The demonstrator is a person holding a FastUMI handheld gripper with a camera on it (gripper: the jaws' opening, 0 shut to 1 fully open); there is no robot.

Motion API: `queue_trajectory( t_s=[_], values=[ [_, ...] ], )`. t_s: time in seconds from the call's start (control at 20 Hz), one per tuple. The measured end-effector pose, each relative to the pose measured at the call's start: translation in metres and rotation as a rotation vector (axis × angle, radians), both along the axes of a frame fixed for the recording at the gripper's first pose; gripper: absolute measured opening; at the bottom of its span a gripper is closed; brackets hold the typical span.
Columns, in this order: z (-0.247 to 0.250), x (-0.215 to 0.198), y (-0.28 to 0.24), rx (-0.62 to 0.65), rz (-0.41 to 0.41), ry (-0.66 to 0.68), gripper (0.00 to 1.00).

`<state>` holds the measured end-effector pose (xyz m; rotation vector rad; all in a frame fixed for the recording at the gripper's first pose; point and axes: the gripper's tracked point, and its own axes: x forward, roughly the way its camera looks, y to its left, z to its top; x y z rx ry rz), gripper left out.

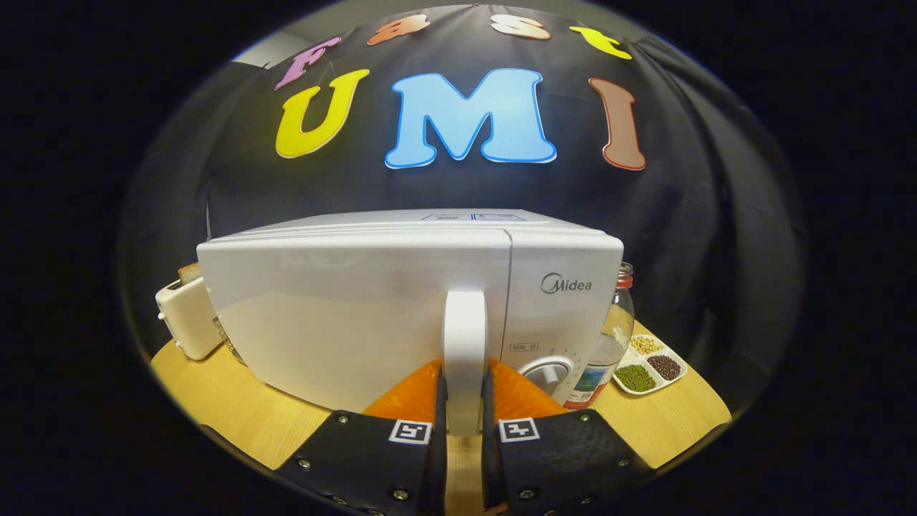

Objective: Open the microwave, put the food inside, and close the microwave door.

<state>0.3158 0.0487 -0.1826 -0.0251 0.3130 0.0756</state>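
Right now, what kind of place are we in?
Probably a mock kitchen set up in a booth. A white microwave stands on a wooden table with a toaster beside it and a divided dish of beans. The gripper is shut on the microwave's door handle.

Bystanders on the wooden table

A cream toaster (pixel 188 317) stood on the light wooden table (pixel 243 412), with a slice of bread (pixel 189 271) showing at its top. Well apart from it stood a clear glass jar (pixel 610 337) with a red lid and a label low on its side. Just beside the jar lay a white divided dish (pixel 650 367) holding pale, dark and green beans in separate compartments.
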Motion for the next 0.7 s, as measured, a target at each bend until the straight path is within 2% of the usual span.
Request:
queue_trajectory(
  t_s=[0.05, 0.1, 0.15, 0.2, 0.25, 0.35, 0.5, 0.7],
  values=[
    [0.001, 0.002, 0.001, 0.012, -0.005, 0.005, 0.20],
    [0.001, 0.000, 0.000, 0.009, 0.002, 0.008, 0.09],
    [0.000, 0.000, 0.001, 0.003, 0.007, 0.006, 0.09],
    [0.000, -0.002, 0.002, 0.004, 0.001, 0.007, 0.04],
    [0.000, -0.001, 0.000, 0.000, -0.010, 0.009, 0.02],
    [-0.001, -0.008, 0.002, 0.018, -0.027, 0.025, 0.02],
    [0.003, -0.044, 0.008, -0.037, -0.006, -0.018, 0.02],
    [0.001, -0.081, 0.019, -0.006, -0.007, 0.034, 0.02]
  ],
)
